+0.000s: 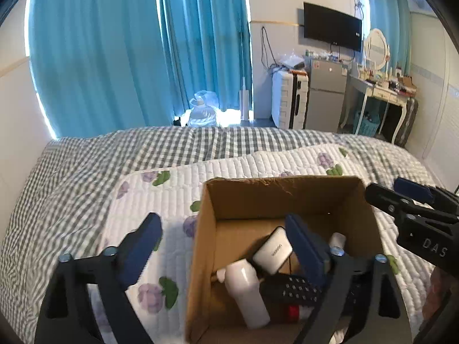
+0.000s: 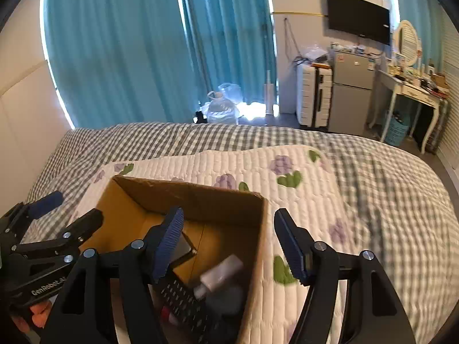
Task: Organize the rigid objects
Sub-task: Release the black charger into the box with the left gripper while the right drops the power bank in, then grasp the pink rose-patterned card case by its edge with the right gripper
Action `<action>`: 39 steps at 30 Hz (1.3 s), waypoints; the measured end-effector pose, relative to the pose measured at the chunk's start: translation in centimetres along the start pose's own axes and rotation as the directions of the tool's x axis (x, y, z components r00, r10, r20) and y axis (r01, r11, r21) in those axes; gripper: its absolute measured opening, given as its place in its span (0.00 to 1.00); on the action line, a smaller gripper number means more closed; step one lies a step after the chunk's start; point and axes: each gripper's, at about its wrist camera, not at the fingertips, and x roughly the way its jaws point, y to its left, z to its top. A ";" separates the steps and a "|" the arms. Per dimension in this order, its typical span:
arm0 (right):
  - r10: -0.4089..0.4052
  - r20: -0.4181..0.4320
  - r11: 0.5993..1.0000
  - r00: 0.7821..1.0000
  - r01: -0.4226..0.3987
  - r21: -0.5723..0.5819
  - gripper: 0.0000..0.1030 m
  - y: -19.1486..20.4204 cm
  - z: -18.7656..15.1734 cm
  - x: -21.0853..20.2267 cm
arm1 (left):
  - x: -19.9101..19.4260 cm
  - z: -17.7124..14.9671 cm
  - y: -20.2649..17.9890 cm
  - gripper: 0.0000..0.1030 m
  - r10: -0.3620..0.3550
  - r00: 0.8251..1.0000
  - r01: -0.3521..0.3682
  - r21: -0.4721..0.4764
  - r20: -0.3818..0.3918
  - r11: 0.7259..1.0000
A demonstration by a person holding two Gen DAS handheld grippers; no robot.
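Observation:
An open cardboard box (image 1: 284,195) stands on a floral quilt on the bed; it also shows in the right wrist view (image 2: 183,192). Inside lie a white bottle (image 1: 246,292), a white charger (image 1: 274,250), a black remote (image 1: 295,288) and a small red thing (image 1: 293,312). The right wrist view shows the remote (image 2: 186,306) and a blurred bottle (image 2: 221,272). My left gripper (image 1: 223,243) is open and empty, straddling the box's left wall. My right gripper (image 2: 229,243) is open and empty, straddling the box's right wall. Each gripper shows in the other's view: the right (image 1: 401,197) and the left (image 2: 66,209).
The box sits on a white quilt with purple flowers (image 1: 172,189) over a grey checked bedspread (image 2: 387,177). Beyond the bed are blue curtains (image 1: 114,57), a white suitcase (image 1: 287,100), a small fridge (image 1: 327,94), a wall TV (image 1: 332,27) and a cluttered dressing table (image 1: 384,86).

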 end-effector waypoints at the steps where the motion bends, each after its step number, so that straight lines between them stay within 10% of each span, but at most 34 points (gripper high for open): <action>1: -0.004 -0.003 1.000 1.000 0.004 0.002 0.71 0.1 -0.1 -1.1 | -1.0 0.1 0.3 0.92 0.003 1.000 -0.003 -0.003 0.009 1.000; 12: -0.115 0.066 0.990 0.991 0.120 -0.078 0.90 4.5 -2.6 -17.6 | -16.2 -0.7 2.9 0.99 -0.013 0.993 0.008 0.044 0.114 0.999; 21: -0.088 0.044 0.991 0.995 0.092 -0.100 0.91 7.4 -7.7 -23.0 | -21.2 -6.0 4.0 1.00 -0.021 0.992 0.014 0.051 0.124 0.999; 39: -0.069 -0.256 0.991 0.964 0.038 -0.125 0.91 7.2 -20.9 -5.9 | -8.3 -18.4 3.6 1.00 0.111 0.990 -0.113 -0.013 -0.083 0.994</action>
